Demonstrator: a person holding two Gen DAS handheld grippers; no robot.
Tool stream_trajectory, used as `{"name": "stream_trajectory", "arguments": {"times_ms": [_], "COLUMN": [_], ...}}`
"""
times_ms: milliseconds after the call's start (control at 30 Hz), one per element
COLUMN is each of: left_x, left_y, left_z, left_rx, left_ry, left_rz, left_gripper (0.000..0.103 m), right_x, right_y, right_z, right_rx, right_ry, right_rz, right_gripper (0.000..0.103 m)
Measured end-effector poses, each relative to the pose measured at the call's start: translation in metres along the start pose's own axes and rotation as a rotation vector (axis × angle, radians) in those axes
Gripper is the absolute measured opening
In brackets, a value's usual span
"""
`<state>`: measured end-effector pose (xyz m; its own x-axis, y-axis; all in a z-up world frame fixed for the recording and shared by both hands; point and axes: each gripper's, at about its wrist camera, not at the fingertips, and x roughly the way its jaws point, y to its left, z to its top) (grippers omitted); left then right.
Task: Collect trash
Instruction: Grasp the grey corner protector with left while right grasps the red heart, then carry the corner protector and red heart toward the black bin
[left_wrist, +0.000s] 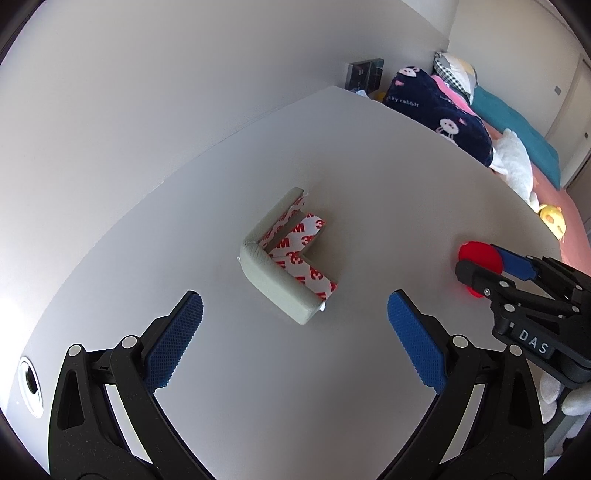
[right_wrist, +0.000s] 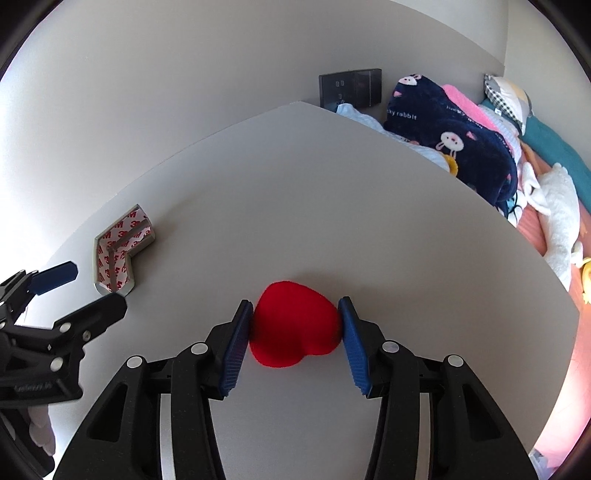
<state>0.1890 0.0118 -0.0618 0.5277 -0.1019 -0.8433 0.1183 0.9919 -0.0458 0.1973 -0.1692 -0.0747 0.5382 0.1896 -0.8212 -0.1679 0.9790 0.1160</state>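
A grey L-shaped foam corner guard (left_wrist: 280, 266) with red-printed white adhesive backing lies on the white table (left_wrist: 332, 166). My left gripper (left_wrist: 295, 317) is open, fingers wide on either side just short of it. A red felt piece (right_wrist: 293, 325) lies on the table between the blue pads of my right gripper (right_wrist: 295, 325), which touch its two sides. The red piece (left_wrist: 480, 258) and the right gripper (left_wrist: 491, 266) also show at the right of the left wrist view. The corner guard (right_wrist: 122, 251) and the left gripper (right_wrist: 88, 291) show at the left of the right wrist view.
The table stands against a white wall, with a cable hole (left_wrist: 29, 387) at its left. A bed (right_wrist: 546, 206) with a navy rabbit blanket (right_wrist: 461, 147), pillows and plush toys lies past the table's right edge. A dark wall socket panel (right_wrist: 349, 86) is behind.
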Motion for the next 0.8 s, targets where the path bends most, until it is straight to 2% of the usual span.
{"name": "stream_trajectory", "arguments": {"times_ms": [100,167,233,300,333,433,800], "left_x": [0.007,0.012,0.018,0.02,0.02,0.018,-0.01], "left_y": [0.003,0.005,0.007,0.007,0.006,0.005,-0.019], "left_z": [0.007,0.01,0.012,0.012,0.011,0.009,-0.004], "left_rx": [-0.013,-0.024,-0.036,-0.04,-0.034,-0.03,0.004], "left_ry": [-0.004,0.011,0.035,0.039,0.036,0.032,0.0], "left_rz": [0.028,0.043,0.028,0.023,0.031,0.02,-0.019], "left_gripper": [0.095,0.083,0.066,0.058,0.049,0.046,0.045], "right_x": [0.0,0.0,-0.002,-0.003,-0.004,-0.009,-0.041], "right_y": [-0.004,-0.008,-0.01,-0.011,-0.012,-0.014,-0.025], "right_z": [0.0,-0.001,-0.002,-0.003,-0.003,-0.005,-0.013], "right_rx": [0.006,0.014,0.019,0.019,0.018,0.021,0.039], "right_ry": [0.002,0.003,0.005,0.006,0.006,0.001,-0.037], "right_rz": [-0.002,-0.001,-0.001,-0.002,-0.003,-0.003,-0.007], "right_gripper": [0.049,0.049,0.049,0.049,0.049,0.049,0.049]}}
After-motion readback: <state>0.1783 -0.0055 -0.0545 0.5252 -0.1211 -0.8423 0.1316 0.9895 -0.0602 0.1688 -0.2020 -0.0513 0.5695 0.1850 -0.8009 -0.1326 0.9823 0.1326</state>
